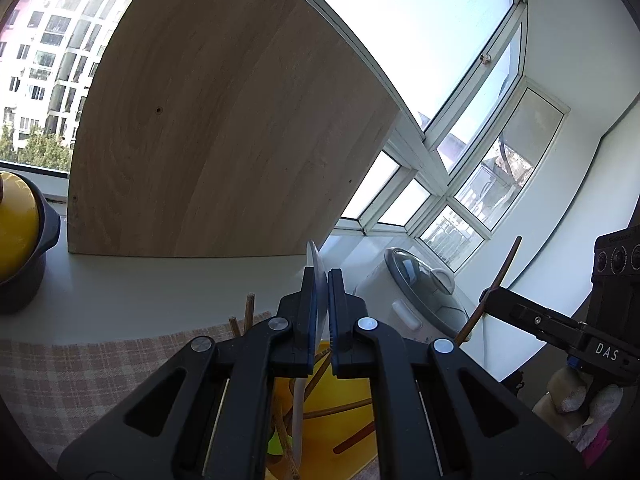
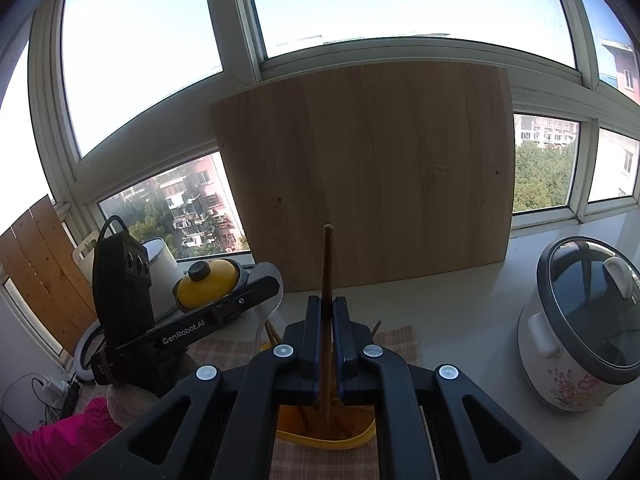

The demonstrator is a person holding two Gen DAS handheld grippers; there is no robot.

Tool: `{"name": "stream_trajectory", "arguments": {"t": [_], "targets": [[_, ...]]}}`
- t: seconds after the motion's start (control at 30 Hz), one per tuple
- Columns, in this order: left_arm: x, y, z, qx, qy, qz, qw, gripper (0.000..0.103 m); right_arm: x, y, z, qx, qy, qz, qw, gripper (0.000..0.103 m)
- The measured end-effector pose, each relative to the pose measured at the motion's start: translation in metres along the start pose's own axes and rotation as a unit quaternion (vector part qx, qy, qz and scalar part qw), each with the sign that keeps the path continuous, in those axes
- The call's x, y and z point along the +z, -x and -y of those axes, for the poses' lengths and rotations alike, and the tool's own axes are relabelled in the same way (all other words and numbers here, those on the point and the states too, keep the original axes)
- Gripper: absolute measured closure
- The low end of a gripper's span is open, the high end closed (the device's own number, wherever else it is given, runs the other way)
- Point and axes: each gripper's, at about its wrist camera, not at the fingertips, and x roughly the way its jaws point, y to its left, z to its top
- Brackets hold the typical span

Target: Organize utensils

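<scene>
Two utensils were in hand over the yellow container: your left gripper was clamped on a white spoon, your right gripper on a brown chopstick. You were mid-sorting, it seemed; next, each probably needed lowering to its own place before you released.

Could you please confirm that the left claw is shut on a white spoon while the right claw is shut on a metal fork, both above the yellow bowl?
Not quite: the right claw grips a wooden chopstick, not a metal fork, as the right wrist view shows. The rest holds: the left claw is shut on the white spoon, both above the yellow bowl.
</scene>
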Motion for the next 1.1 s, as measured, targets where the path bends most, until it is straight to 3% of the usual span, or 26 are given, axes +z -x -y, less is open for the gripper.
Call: {"name": "stream_trajectory", "arguments": {"t": [0.8, 0.93, 1.1], "targets": [[-0.042, 0.041, 0.038, 0.051, -0.064, -0.039, 0.9959, 0.101, -0.052, -0.028, 0.004, -0.009, -0.009, -0.079, 0.997, 0.098], [-0.046, 0.05, 0.047, 0.063, -0.08, -0.037, 0.9941, 0.101, -0.053, -0.02, 0.002, -0.014, -0.011, -0.075, 0.997, 0.076], [-0.052, 0.067, 0.054, 0.074, -0.086, -0.032, 0.993, 0.1, -0.06, -0.005, -0.006, -0.021, -0.007, -0.068, 0.997, 0.071]]}}
